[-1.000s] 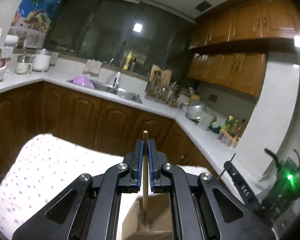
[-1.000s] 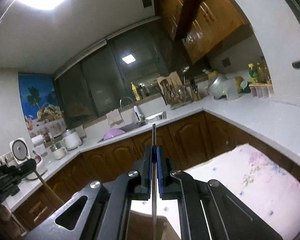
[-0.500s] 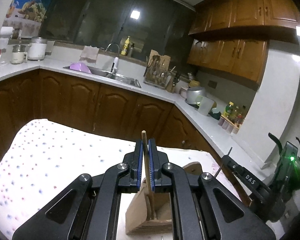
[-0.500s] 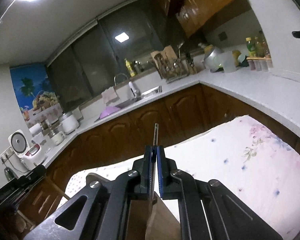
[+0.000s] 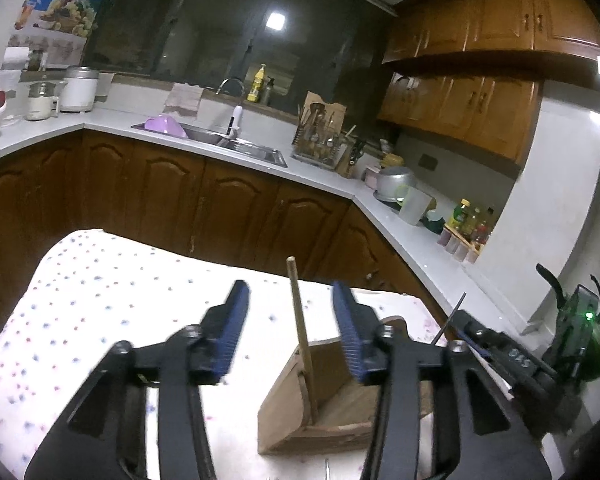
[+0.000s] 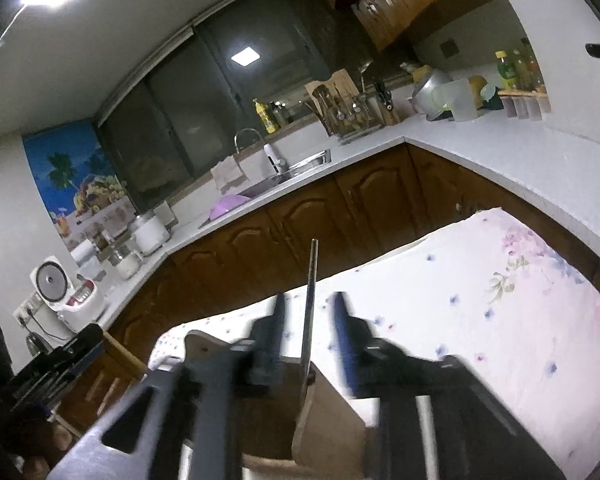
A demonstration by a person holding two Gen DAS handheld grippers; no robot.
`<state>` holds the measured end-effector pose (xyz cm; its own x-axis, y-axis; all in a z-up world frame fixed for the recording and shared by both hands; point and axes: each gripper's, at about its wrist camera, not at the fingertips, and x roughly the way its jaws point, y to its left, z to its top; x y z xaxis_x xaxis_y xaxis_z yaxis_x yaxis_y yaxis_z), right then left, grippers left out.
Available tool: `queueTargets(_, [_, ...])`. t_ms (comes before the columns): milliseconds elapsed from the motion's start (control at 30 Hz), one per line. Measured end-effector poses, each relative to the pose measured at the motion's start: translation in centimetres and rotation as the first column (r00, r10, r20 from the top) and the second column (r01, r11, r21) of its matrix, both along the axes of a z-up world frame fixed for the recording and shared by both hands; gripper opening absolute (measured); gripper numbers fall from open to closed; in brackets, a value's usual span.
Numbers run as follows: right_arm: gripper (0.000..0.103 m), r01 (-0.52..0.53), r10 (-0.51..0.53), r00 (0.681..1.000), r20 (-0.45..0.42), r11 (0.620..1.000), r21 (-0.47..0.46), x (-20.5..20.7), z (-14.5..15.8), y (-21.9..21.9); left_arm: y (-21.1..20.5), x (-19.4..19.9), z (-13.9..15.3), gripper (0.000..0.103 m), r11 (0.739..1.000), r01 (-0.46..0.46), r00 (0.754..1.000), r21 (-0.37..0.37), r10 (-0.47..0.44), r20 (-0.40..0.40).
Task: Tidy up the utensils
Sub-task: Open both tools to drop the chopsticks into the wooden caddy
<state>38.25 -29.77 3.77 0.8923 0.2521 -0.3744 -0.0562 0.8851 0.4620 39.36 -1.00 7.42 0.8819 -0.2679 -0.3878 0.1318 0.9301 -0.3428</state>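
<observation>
Both tongs, left (image 5: pixel 290 320) and right (image 6: pixel 310 328), just opened, each straddling a released stick (image 5: pixel 300 320) in the wooden holder (image 5: pixel 324 412).

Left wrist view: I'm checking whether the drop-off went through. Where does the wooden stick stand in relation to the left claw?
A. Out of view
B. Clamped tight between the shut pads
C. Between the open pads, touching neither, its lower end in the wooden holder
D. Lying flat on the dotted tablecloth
C: the wooden stick stands free between the spread blue pads of the left claw, whose jaws have just been opening; its lower end sits in the wooden holder.
</observation>
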Motion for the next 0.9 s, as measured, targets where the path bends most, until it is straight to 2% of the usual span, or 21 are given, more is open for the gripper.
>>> queueTargets(67, [0.045,-0.003,0.003,1.000,0.000,1.000,0.016,-0.7,0.3,-0.3,0.3,-0.5,-0.1,0.056,1.000,-0.004,1.000,-0.007,0.004,-0.005])
queueTargets(100, [0.049,-0.010,0.010,1.000,-0.002,1.000,0.028,-1.1,0.4,-0.5,0.5,-1.0,-0.1,0.064,1.000,-0.011,1.000,-0.005,0.011,-0.015])
queueTargets(133, [0.063,-0.015,0.016,1.000,-0.004,0.999,0.039,-1.4,0.5,-0.7,0.8,-1.4,-0.1,0.078,1.000,-0.022,0.999,-0.002,0.022,-0.025])
queueTargets(167, [0.071,-0.021,0.021,1.000,-0.002,0.998,0.054,-2.0,0.5,-0.8,0.9,-1.8,-0.2,0.083,0.999,-0.035,0.999,0.001,0.035,-0.031])
queueTargets(200, [0.083,-0.021,0.021,1.000,0.004,0.998,0.065,-2.7,0.6,-1.0,1.3,-2.6,-0.2,0.087,0.999,-0.050,0.998,-0.002,0.050,-0.029])
queueTargets(233, [0.086,-0.022,0.021,1.000,0.009,0.997,0.069,-3.3,0.7,-1.1,1.5,-3.2,-0.3,0.087,0.999,-0.051,0.998,-0.003,0.051,-0.027])
queueTargets(633, [0.086,-0.091,0.091,0.995,-0.050,0.996,-0.007,-11.6,0.0,0.1,3.0,-12.1,-2.2,0.087,0.998,-0.037,0.995,0.050,0.042,-0.093])
queueTargets(900, [0.087,-0.129,0.113,0.986,-0.121,0.982,-0.134,-17.0,-1.5,1.8,3.5,-17.2,-4.1,0.087,0.998,-0.027,0.988,0.048,0.034,-0.148])
